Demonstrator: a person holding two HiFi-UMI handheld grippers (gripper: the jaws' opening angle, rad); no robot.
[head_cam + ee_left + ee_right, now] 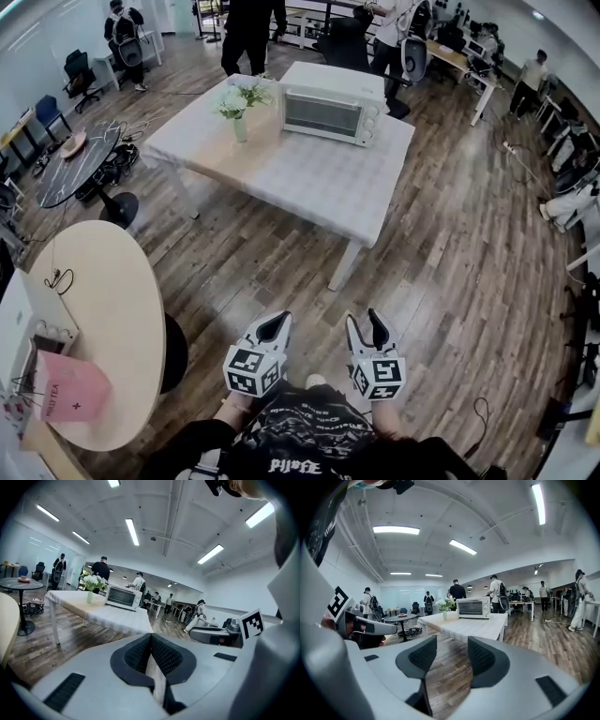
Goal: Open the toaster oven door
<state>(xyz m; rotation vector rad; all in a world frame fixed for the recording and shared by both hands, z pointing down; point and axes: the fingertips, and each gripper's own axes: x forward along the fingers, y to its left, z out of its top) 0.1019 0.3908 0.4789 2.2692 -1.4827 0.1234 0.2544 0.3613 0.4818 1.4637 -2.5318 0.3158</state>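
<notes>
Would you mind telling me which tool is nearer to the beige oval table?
Left. The left tool hangs just right of the beige oval table; the right tool is farther off to the right.

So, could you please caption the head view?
Left gripper and right gripper hover short of closed toaster oven on table.

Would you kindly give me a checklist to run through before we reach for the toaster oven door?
1. Door shut: ok.
2. Right gripper open and empty: ok.
3. Left gripper empty: ok, jaws shut.
4. Grippers within reach of oven: not ok, both hang over the floor, short of the table.
5. Front of door free: ok, the vase stands beside the oven.
6. Handle located: cannot tell, too small.
</notes>
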